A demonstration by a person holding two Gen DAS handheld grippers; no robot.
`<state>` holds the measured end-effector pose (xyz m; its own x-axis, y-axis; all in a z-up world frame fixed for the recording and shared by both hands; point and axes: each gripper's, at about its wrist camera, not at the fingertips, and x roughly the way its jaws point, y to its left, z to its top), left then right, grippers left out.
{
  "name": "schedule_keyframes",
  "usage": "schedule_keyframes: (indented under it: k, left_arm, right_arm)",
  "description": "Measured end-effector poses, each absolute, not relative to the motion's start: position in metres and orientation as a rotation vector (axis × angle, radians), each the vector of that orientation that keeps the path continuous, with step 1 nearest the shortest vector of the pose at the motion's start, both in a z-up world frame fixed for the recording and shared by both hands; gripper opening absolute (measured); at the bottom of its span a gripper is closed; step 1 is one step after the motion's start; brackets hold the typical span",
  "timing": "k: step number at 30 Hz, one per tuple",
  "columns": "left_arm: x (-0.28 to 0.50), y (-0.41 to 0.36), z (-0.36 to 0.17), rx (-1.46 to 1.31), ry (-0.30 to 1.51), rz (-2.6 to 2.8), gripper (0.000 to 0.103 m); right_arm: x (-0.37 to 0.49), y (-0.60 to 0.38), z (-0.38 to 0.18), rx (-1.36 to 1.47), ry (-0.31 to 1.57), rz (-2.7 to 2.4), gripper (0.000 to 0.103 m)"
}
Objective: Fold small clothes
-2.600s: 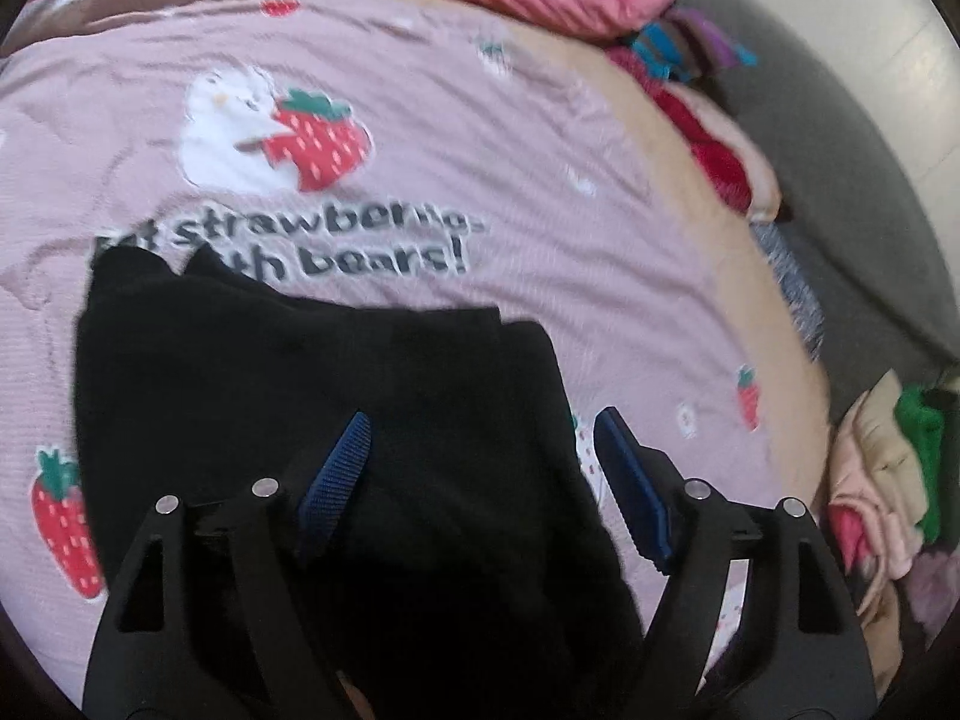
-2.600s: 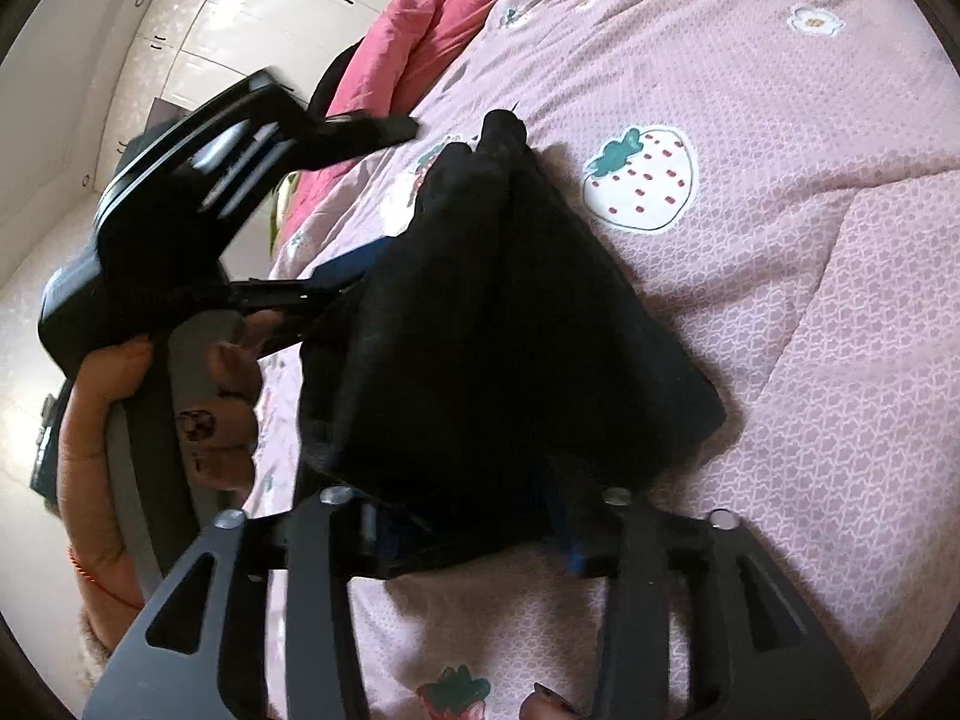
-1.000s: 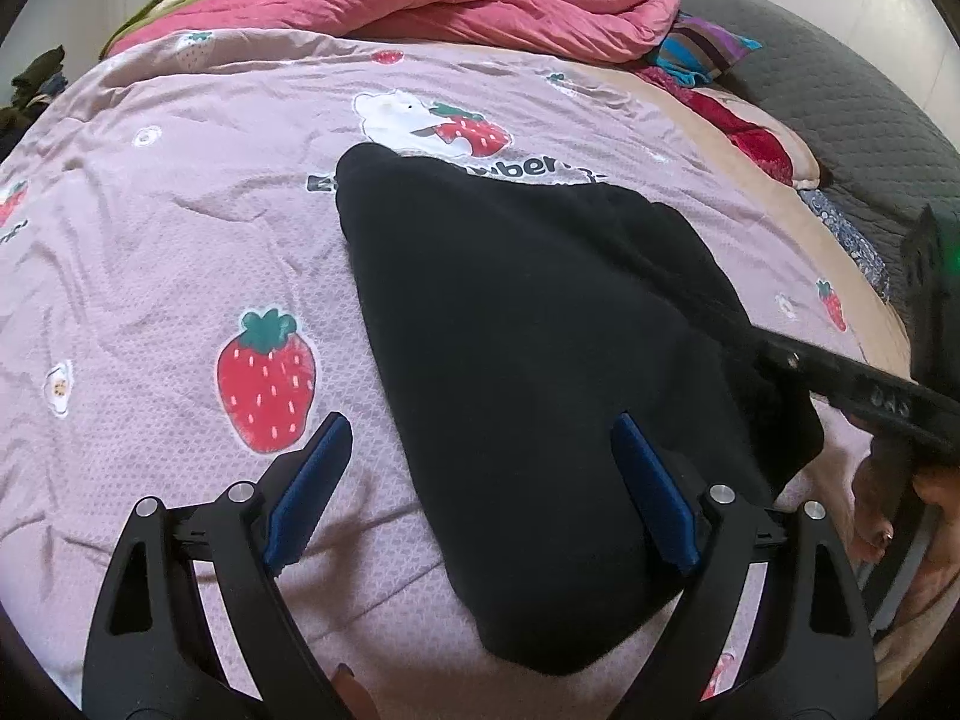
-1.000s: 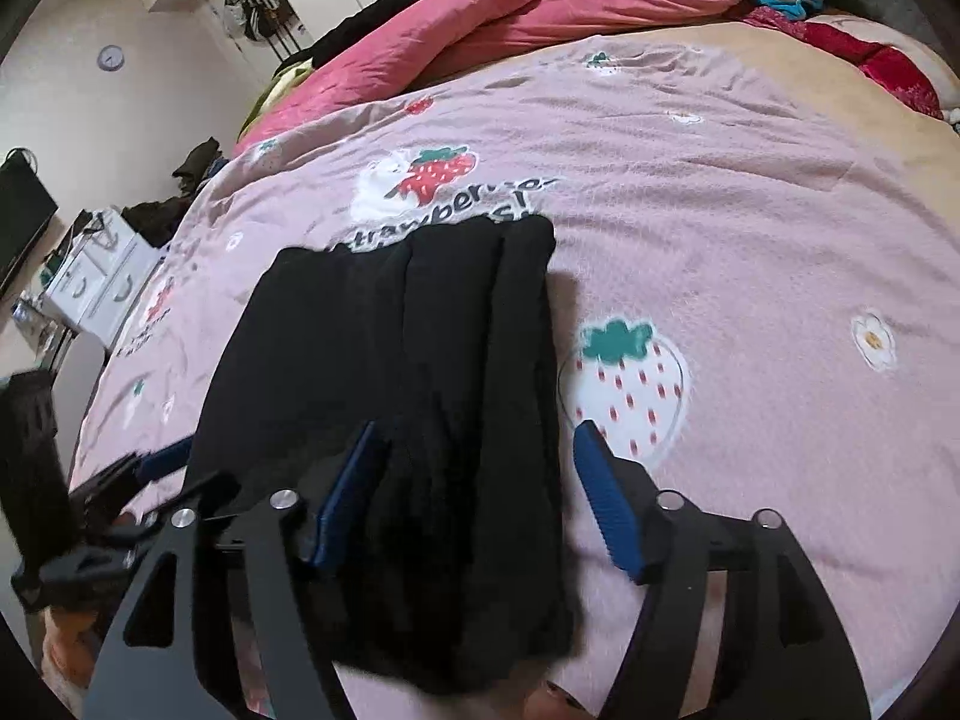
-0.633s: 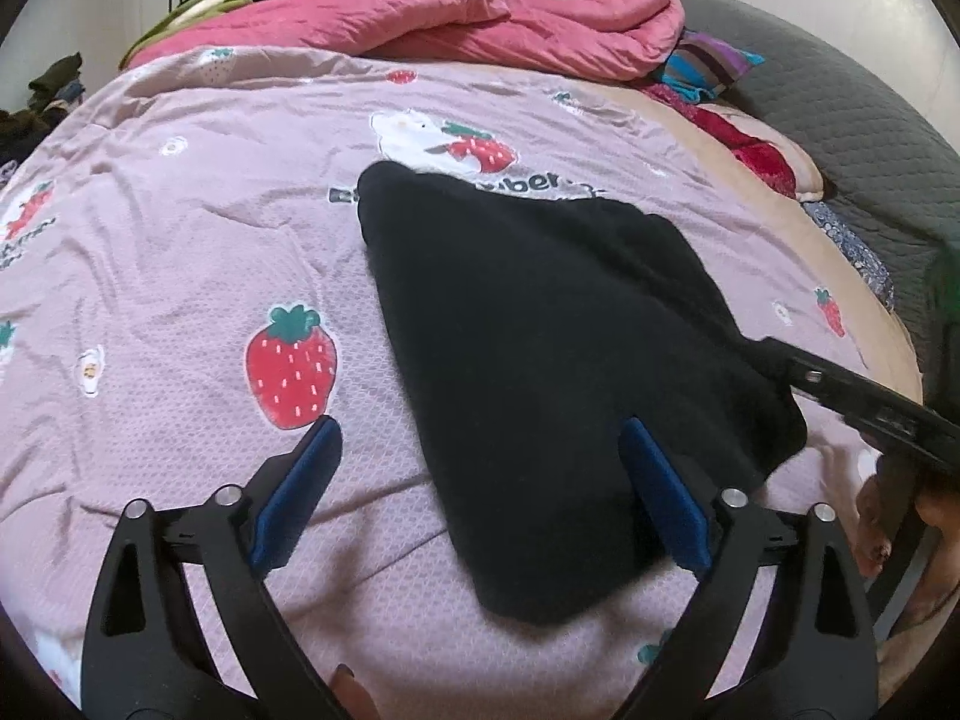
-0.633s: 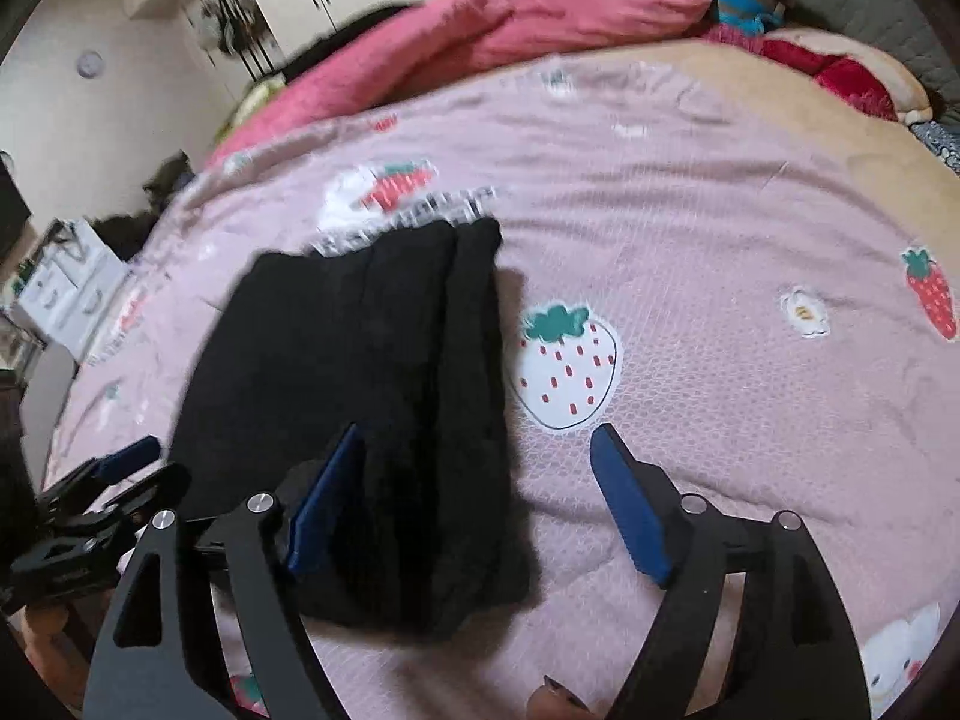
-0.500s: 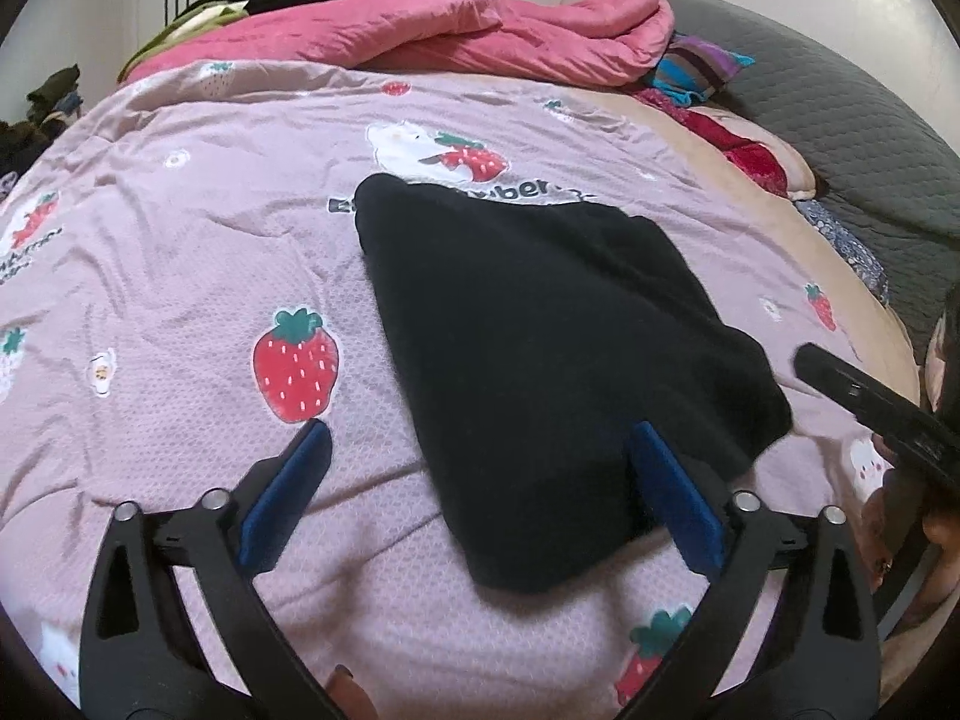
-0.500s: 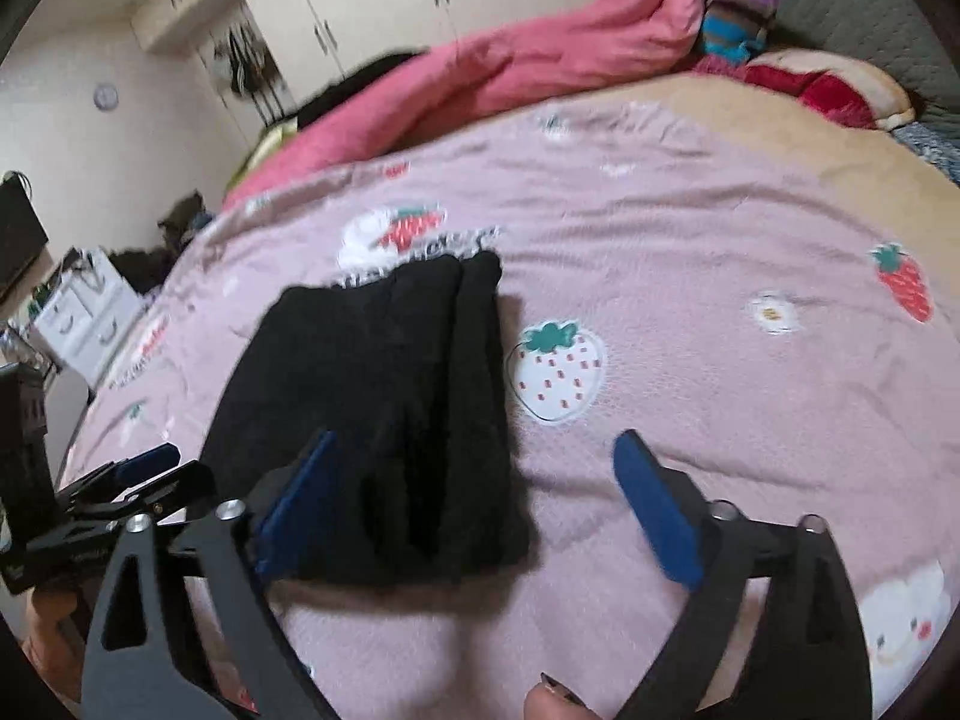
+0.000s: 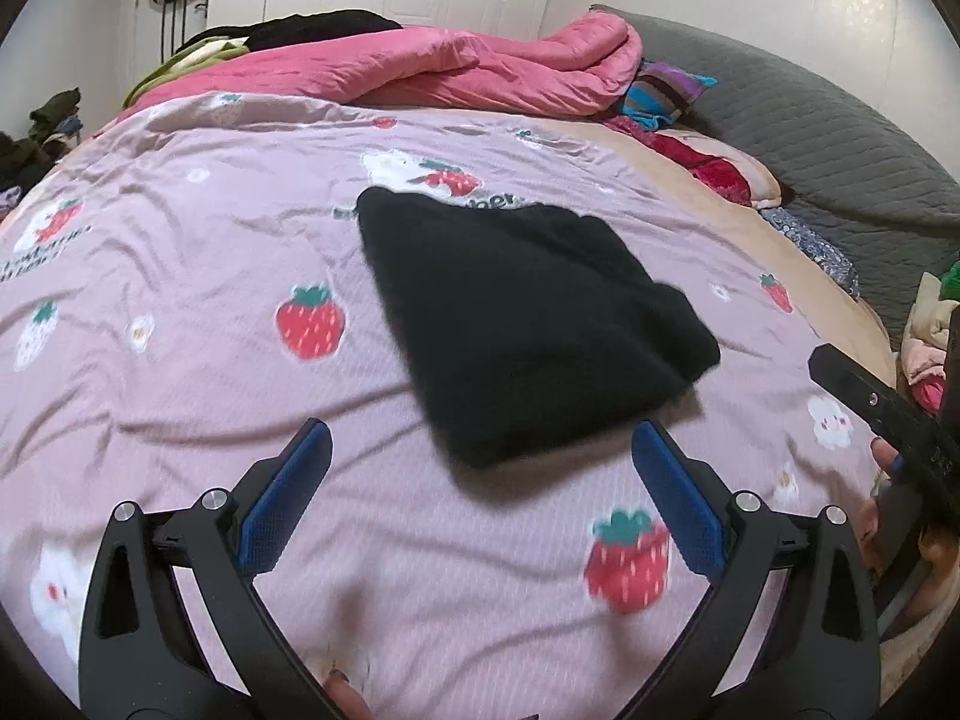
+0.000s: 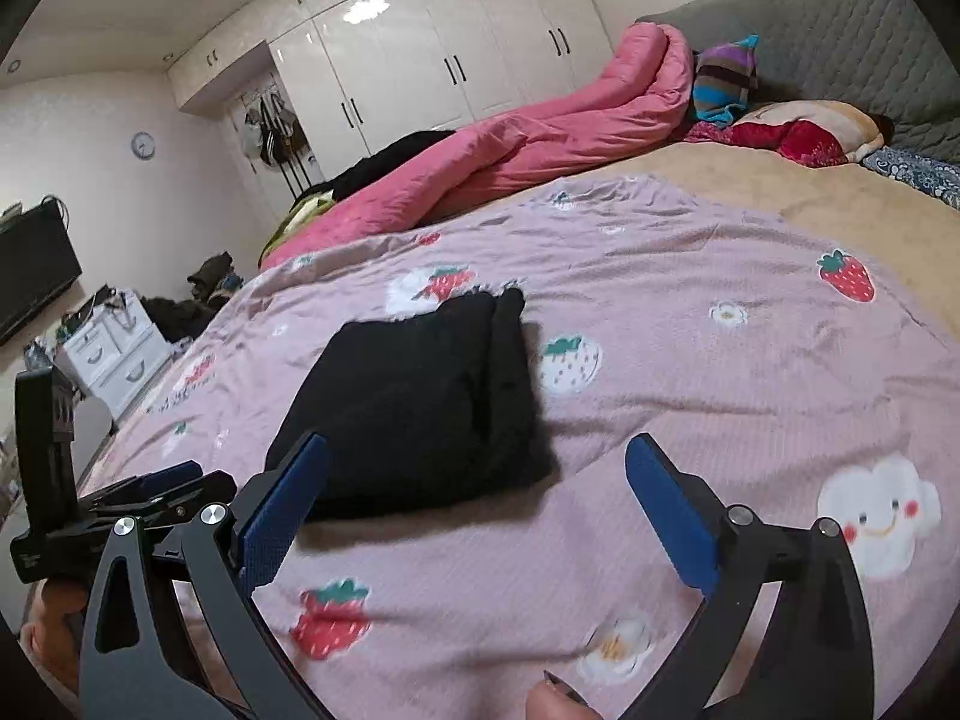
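Black garment (image 9: 516,324) was left folded mid-quilt (image 9: 180,420); left gripper (image 9: 480,480) and right gripper (image 10: 474,489) were spread empty; layers could be unfolded by a snagging pad.

Bed (image 9: 180,240) with strawberry-print cover, folded black garment (image 9: 528,324) on it, pink duvet (image 9: 450,72) behind

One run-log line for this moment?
black garment: folded, on bedspread | left gripper: open, empty | right gripper: open, empty
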<state>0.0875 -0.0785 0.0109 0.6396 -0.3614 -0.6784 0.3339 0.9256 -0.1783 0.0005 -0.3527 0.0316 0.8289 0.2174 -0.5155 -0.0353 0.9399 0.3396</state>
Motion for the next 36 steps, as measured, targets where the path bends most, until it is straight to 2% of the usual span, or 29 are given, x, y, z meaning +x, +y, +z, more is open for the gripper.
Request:
schedule_keyframes:
  k: [7,19,36]
  left_arm:
    - [0.054,-0.057,-0.008,-0.043,0.794,-0.383,0.094]
    - [0.047,-0.039,-0.019,-0.058,0.796,-0.373,0.094]
    - [0.049,-0.034,-0.022,-0.051,0.820,-0.316,0.094]
  right_arm:
    - [-0.025,-0.316,0.024,0.212,0.630,0.067,0.099]
    - [-0.040,-0.281,0.006,0.091,0.639,0.049,0.099]
    - [-0.038,-0.288,0.003,0.132,0.651,0.048,0.099]
